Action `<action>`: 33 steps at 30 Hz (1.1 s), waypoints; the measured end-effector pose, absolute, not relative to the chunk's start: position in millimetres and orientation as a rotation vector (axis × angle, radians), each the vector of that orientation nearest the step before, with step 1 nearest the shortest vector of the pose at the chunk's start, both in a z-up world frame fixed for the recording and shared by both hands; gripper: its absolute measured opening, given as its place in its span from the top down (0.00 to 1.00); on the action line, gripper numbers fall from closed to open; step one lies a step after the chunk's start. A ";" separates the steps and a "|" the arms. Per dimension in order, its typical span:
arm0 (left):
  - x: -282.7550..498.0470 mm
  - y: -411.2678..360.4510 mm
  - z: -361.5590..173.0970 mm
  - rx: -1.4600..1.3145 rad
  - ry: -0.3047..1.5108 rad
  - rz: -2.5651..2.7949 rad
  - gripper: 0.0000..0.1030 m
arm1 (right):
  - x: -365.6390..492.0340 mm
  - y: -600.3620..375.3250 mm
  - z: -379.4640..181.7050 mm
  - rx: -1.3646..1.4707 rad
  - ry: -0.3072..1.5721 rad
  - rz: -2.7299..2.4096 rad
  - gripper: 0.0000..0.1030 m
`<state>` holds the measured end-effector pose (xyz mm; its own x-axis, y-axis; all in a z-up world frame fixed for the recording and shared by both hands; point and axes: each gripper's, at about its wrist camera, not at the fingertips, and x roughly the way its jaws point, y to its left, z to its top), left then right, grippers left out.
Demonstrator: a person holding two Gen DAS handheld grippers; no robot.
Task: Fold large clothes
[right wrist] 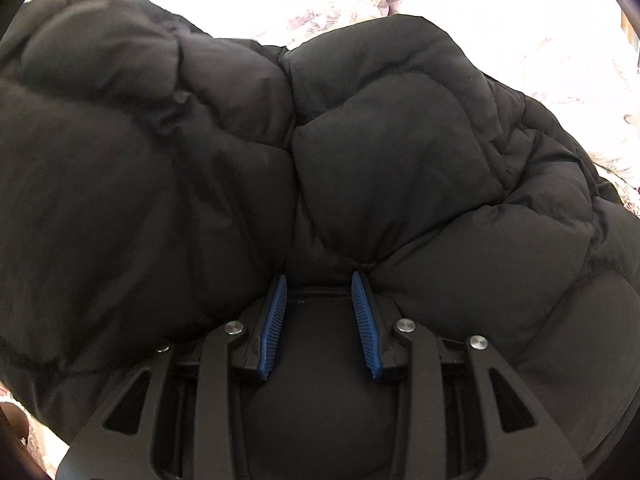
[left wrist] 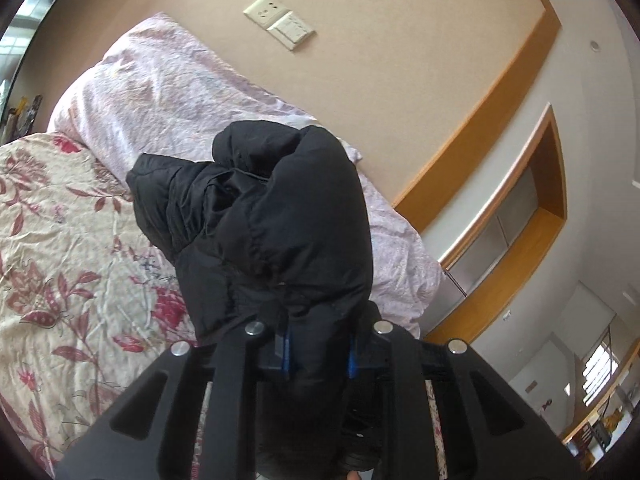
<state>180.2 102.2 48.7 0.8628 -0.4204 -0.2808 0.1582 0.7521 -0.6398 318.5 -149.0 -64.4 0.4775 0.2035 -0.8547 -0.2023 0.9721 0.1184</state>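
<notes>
Black quilted fabric fills the space between the blue pads [left wrist: 285, 350] of the left gripper [left wrist: 318, 354], which pinches a fold of the puffer jacket [left wrist: 276, 216] and holds it up above the bed. The raised bundle hides much of what lies straight ahead. Beyond it lie a floral bedspread [left wrist: 60, 240] and a pale pink pillow [left wrist: 160, 92] against a tan wall with a socket plate [left wrist: 280, 20]; a wood-framed recess [left wrist: 516, 216] sits to the side. The right gripper [right wrist: 320, 280] points down into the same jacket [right wrist: 380, 140], its blue ribbed pads [right wrist: 276, 320] partly spread and pressing against a puffy fold between them. Jacket bulk blocks nearly that whole view, with pale bedding [right wrist: 500, 4] at the top.
</notes>
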 end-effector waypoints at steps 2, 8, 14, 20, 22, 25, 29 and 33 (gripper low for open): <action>182.6 83.3 55.0 -0.600 0.431 -0.382 0.81 | 320.8 -145.4 -65.3 0.003 1.044 0.247 0.65; 193.3 13.4 67.0 -0.437 0.482 -0.557 0.81 | 325.3 -150.2 -64.4 0.061 1.045 0.271 0.65; 202.4 -28.0 69.3 -0.366 0.527 -0.645 0.81 | 324.3 -180.6 -57.0 0.202 1.018 0.312 0.66; 210.6 -67.5 66.3 -0.302 0.582 -0.719 0.81 | 308.3 -214.4 -43.5 0.296 0.970 0.295 0.67; 217.0 -82.9 62.7 -0.286 0.603 -0.740 0.81 | 297.1 -222.0 -38.0 0.306 0.951 0.286 0.67; 225.6 -101.6 54.8 -0.267 0.636 -0.763 0.81 | 286.0 -235.0 -31.2 0.330 0.915 0.276 0.67; 229.1 -125.8 45.0 -0.229 0.677 -0.787 0.81 | 264.8 -252.2 -16.7 0.373 0.857 0.250 0.67; 226.5 -145.9 39.5 -0.192 0.708 -0.790 0.81 | 249.3 -280.6 -10.6 0.388 0.819 0.180 0.67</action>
<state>226.5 -145.9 39.5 0.4893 -0.7074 -0.5101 0.5842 0.7001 -0.4105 249.3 -280.6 -10.6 0.6726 0.3033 -0.6750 -0.0078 0.9150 0.4033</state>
